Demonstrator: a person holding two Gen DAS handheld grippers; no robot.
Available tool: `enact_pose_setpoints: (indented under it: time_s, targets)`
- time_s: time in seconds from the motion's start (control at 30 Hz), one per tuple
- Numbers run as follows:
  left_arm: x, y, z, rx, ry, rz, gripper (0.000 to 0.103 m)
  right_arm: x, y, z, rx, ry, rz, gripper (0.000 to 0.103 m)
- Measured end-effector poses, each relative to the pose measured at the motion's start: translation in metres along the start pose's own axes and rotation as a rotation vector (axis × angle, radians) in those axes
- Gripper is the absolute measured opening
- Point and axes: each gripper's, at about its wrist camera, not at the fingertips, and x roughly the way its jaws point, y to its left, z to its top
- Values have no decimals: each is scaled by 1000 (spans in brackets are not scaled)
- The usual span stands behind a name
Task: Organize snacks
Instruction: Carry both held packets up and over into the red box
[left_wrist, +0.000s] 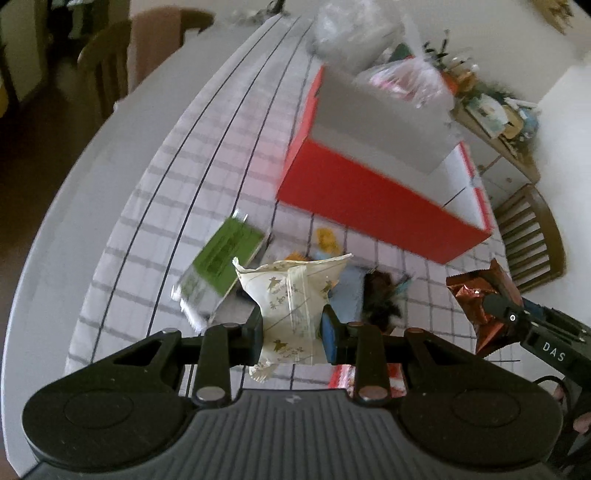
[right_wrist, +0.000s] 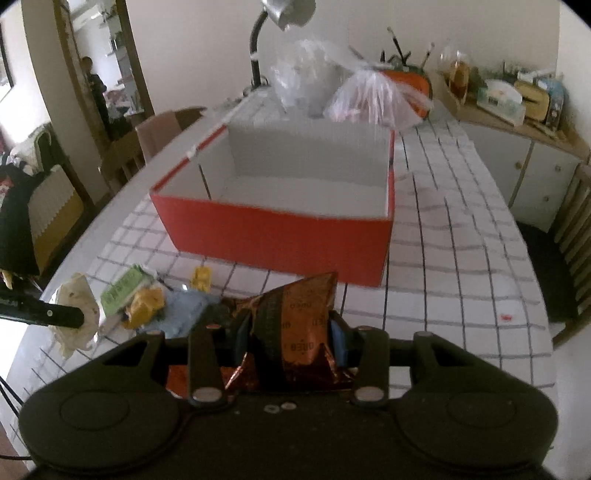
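Both pairs of fingers sit low in their frames, each closed on a packet. Left gripper (left_wrist: 291, 325) pinches a cream snack packet (left_wrist: 291, 295) across its middle, so both crimped ends poke out free above and below the pads. Right gripper (right_wrist: 286, 341) clamps a copper-brown foil packet (right_wrist: 291, 325) by its lower half, the top standing up clear. Beyond them, remaining snacks (right_wrist: 147, 299) lie loose on the checked surface (right_wrist: 461, 258) at lower left. Farther up, centre frame, the red box (right_wrist: 273, 229) stands open and empty, probably the destination for both.
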Motion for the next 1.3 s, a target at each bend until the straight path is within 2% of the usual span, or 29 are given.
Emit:
enact_pose_setpoints:
  time_s: [0.3,0.47,0.63,0.93,1.3]
  targets:
    - [-21,-42,45,135,-111,4,30,-17,1,41,-20,-98,4,42]
    - [-22,-66,75,207,-164,21,30,-12,-2,68,-32,-136,-16,42]
    - [-11,-87,105,264,-184,27,30,2,-8,91,-19,-146,-35,42]
    - [45,-108,144,291,-136,52,30,48,-24,115,9,-102,-75,42]
    - [120,-118,152,344,-21,112,31,116,-32,106,52,4,-106,42]
